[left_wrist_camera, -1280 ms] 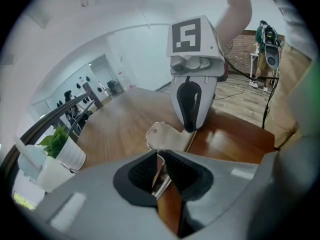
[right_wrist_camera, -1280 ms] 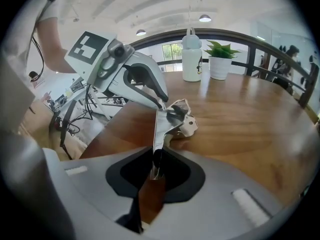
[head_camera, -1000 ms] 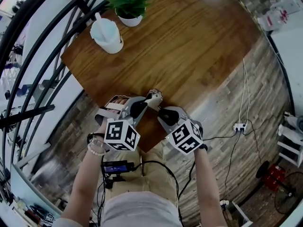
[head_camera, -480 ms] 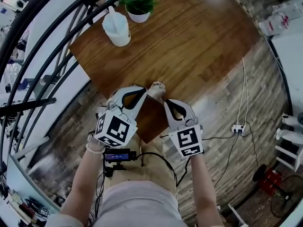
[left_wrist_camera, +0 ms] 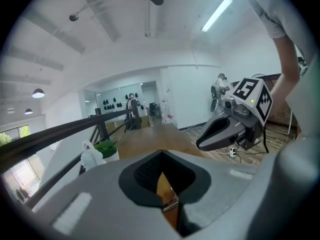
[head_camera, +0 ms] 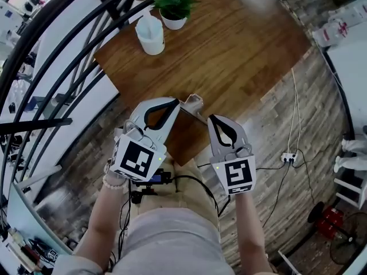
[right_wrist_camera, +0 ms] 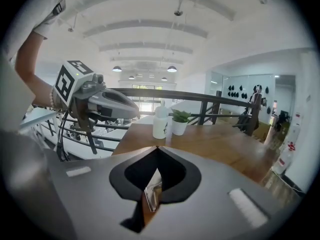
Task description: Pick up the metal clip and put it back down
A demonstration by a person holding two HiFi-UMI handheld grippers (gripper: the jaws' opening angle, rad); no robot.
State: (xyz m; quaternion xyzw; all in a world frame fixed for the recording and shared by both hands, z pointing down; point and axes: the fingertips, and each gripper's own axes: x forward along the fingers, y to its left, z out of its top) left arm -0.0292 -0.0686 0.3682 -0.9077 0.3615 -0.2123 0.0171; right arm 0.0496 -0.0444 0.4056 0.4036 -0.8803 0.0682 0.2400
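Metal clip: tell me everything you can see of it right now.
The metal clip is small, pale and shiny, with a rounded loop at its far end. It appears lifted clear of the wooden table, above its near corner. The left gripper and right gripper are both shut on it from opposite sides. Each gripper view shows just a silvery sliver between the jaws.

My left tool [left_wrist_camera: 164, 181] fills the lower frame, its grey jaws closed on the metal clip [left_wrist_camera: 170, 202], which I see pinched in the dark opening. Beyond lies the wooden table [left_wrist_camera: 150, 136], with a potted plant [left_wrist_camera: 106, 148] and a white bottle [left_wrist_camera: 89, 156] at its left. My right tool [left_wrist_camera: 205, 142] hangs at right, and a black railing [left_wrist_camera: 60, 131] crosses at left.
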